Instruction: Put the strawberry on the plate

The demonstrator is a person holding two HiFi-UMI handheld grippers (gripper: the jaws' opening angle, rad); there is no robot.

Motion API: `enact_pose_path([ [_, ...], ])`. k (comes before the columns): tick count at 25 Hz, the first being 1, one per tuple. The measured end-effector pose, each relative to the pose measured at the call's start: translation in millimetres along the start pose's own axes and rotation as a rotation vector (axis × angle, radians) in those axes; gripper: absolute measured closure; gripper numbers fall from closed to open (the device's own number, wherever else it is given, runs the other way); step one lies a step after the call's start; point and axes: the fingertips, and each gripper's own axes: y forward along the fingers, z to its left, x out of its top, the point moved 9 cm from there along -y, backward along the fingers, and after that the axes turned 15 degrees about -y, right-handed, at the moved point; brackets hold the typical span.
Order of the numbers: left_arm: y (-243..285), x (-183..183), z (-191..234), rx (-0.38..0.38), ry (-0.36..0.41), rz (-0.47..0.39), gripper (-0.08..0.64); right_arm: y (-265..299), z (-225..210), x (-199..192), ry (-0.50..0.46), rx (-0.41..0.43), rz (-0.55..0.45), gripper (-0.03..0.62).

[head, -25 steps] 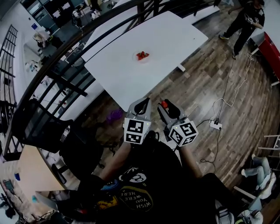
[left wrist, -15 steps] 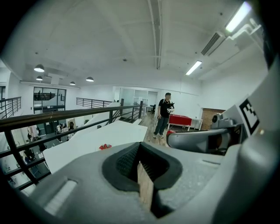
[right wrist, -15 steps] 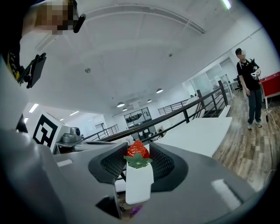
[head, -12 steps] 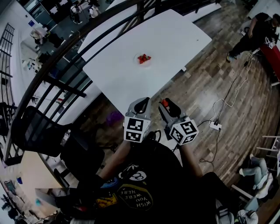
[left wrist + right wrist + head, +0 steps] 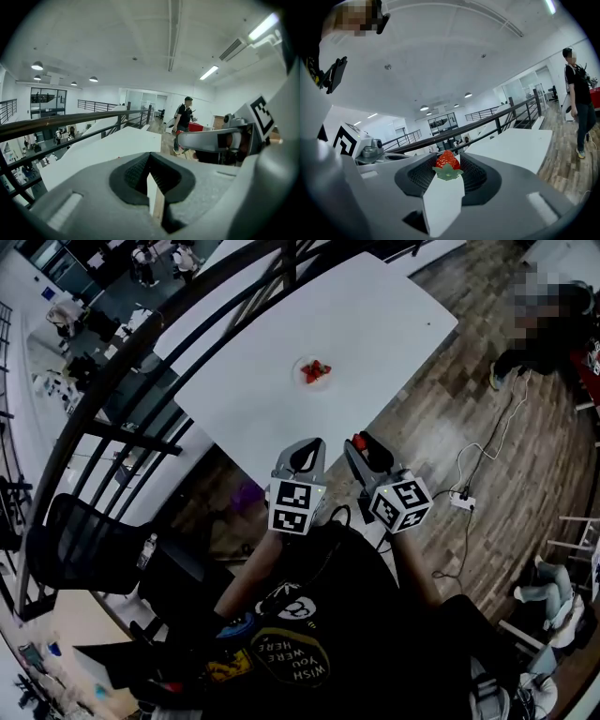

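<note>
A red strawberry (image 5: 447, 161) with green leaves sits between the pads of my right gripper (image 5: 448, 169), which is shut on it; it shows as a red spot (image 5: 358, 442) at the tip of that gripper (image 5: 362, 446) in the head view. My left gripper (image 5: 302, 452) is beside it with its jaws together and nothing in them (image 5: 151, 174). Both are held close to my chest, over the wood floor, short of the table's near corner. A small white plate (image 5: 299, 373) with red strawberries (image 5: 315, 371) on it stands mid-table, well ahead of both grippers.
The white table (image 5: 281, 324) runs along a black railing (image 5: 122, 381). On the wood floor to the right lie a cable and power strip (image 5: 461, 502). A person stands at the far right (image 5: 548, 329). A dark chair (image 5: 89, 540) is at the left.
Both grippers have come slightly up and toward the table, the strawberry still in the right one. The plate sits lower in view. The person in the background has moved right.
</note>
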Motion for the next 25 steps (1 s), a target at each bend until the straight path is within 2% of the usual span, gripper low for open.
enact_pose_path([
  [5, 10.4, 5.1, 25.1, -0.03, -0.023, 0.015, 0.555, 24.9, 6.6, 0.8, -0.001, -0.006, 0.027, 0.434],
  [12, 29.1, 6.5, 47.6, -0.025, -0.078, 0.048, 0.555, 57.3, 6.2, -0.4, 0.002, 0.034, 0.064, 0.434],
  [21, 76.2, 25.5, 59.4, 0.019, -0.086, 0.025, 0.555, 93.4, -37.2, -5.5, -0.002, 0.096, 0.087, 0.434],
  [25, 101.6, 31.6, 67.0, 0.037, -0.074, 0.039, 0.555, 112.3, -61.1, -7.7, -0.001, 0.111, 0.098, 0.434],
])
